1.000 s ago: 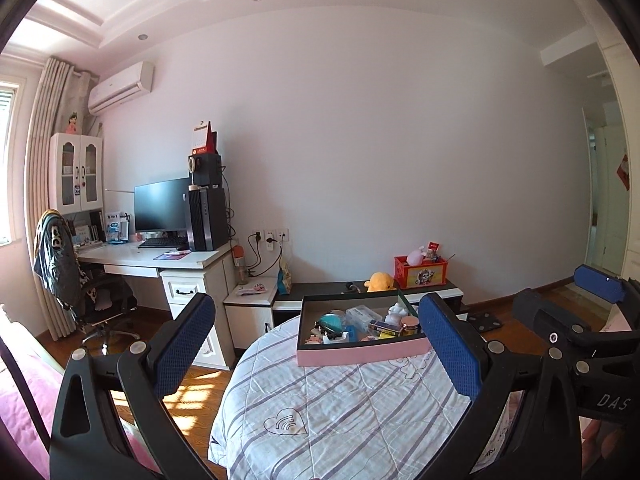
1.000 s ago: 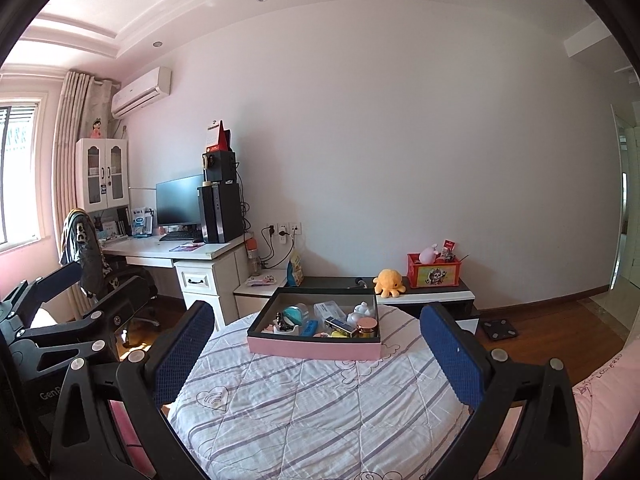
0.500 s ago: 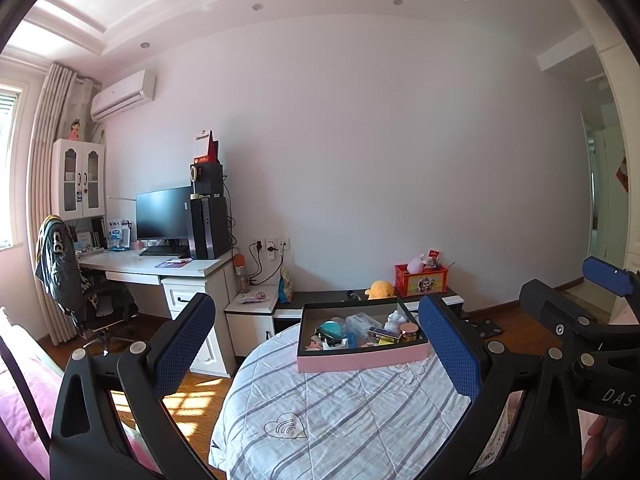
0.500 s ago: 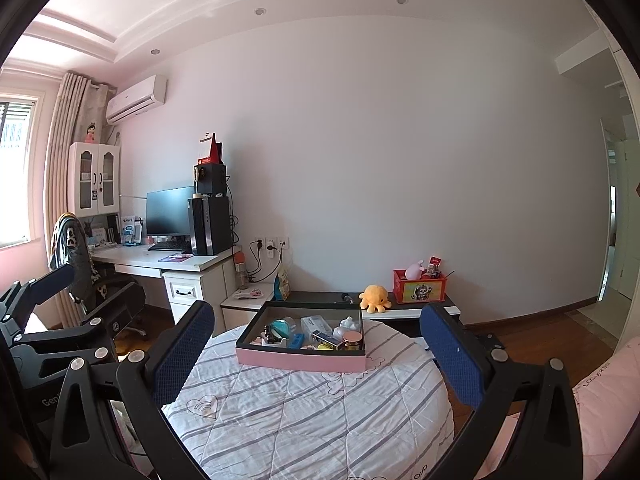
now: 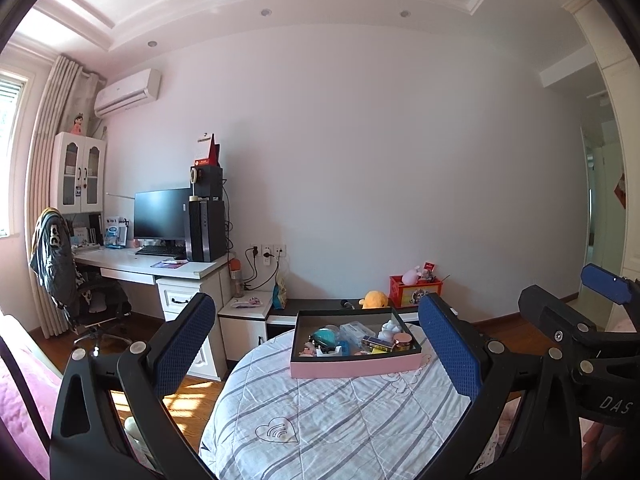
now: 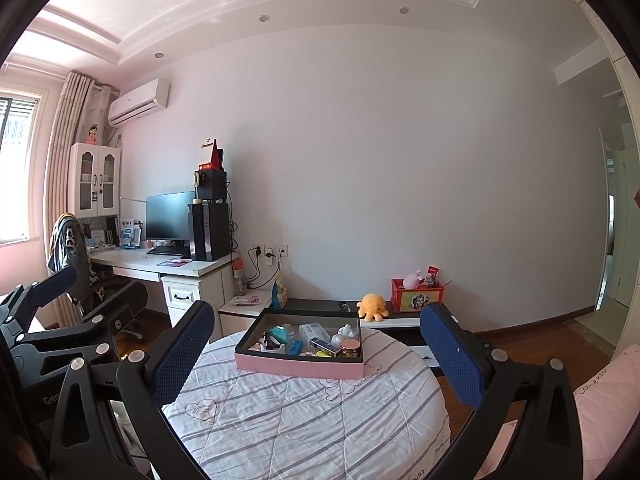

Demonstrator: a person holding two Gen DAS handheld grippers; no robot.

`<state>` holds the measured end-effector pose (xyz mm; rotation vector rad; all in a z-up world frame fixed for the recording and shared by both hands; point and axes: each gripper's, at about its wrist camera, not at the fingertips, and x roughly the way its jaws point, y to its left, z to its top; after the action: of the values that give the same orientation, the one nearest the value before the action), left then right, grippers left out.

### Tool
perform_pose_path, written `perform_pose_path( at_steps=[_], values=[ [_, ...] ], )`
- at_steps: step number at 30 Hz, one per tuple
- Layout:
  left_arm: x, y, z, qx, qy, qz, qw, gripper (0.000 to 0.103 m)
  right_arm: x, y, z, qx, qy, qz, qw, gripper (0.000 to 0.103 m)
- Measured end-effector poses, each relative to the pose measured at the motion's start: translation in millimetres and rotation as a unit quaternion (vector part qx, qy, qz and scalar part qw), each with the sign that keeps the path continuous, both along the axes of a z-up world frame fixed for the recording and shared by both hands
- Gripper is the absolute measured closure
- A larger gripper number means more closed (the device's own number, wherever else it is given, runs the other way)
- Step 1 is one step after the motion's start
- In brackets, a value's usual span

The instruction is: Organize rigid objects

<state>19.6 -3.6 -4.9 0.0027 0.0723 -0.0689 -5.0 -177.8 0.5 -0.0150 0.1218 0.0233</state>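
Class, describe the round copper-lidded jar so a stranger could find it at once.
Start at the round bed with the striped quilt, then the pink-sided tray on it. The jar sits in the tray's near right corner, the only item there with a shiny copper-pink round lid.

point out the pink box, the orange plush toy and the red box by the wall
pink box (image 6: 300, 366), right wrist view, on its pink front wall
orange plush toy (image 6: 373, 305), right wrist view, on its round head
red box (image 6: 418, 301), right wrist view, on its front face
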Motion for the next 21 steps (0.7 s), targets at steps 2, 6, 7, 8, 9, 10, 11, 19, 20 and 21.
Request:
perform_pose_path(
  at_steps=[2, 6, 7, 8, 9, 10, 11, 19, 20, 21],
  values=[
    [-0.1, -0.5, -0.2, 0.0, -0.003, 0.002, 1.0, 0.0, -0.3, 0.3, 0.7, -0.001, -0.001, 0.001, 1.0, 0.0],
    [-0.4, -1.6, -0.6, 0.001, -0.004, 0.002, 1.0, 0.0, -0.5, 0.9, 0.9, 0.0, -0.001, 0.0, 1.0, 0.0],
    [-0.6, -1.6, -0.7, 0.001, -0.003, 0.002, 1.0, 0.0, -0.2, 0.1, 1.0, 0.0, -0.001, 0.0, 1.0, 0.0],
    [-0.2, -2.1, -0.9, 0.001, -0.003, 0.003, 1.0, 0.0, -0.5, 0.3, 1.6, 0.0, -0.001, 0.0, 1.0, 0.0],
    [-0.4, -2.5, -1.3, 0.002, -0.004, 0.003, 1.0, 0.0, -0.6, 0.2, 1.4, 0.0, -0.001, 0.0, 1.0, 0.0],
    [-0.2, -2.8, -1.6, 0.003, -0.004, 0.005, 1.0, 0.0, -0.6, 1.2, 1.6, 0.0, 0.0, 0.0, 1.0, 0.0],
    [0.2, -3.2, -1.7, 0.004, -0.004, 0.005, 1.0, 0.0, -0.8, 1.3, 1.9, 0.0, 0.001, 0.0, 1.0, 0.0],
    [0.4, -3.5, -2.0, 0.004, -0.004, 0.006, 1.0, 0.0, -0.1, 0.4, 3.1, 0.0, 0.002, 0.0, 1.0, 0.0],
    [0.3, -3.4, -1.7, 0.004, -0.004, 0.005, 1.0, 0.0, 1.1, 0.1, 3.3, 0.001, 0.003, 0.001, 1.0, 0.0],
    [0.3, -3.4, -1.7, 0.004, -0.003, 0.005, 1.0, 0.0, 1.6, -0.4, 3.4, 0.001, 0.003, 0.001, 1.0, 0.0]
  ],
)
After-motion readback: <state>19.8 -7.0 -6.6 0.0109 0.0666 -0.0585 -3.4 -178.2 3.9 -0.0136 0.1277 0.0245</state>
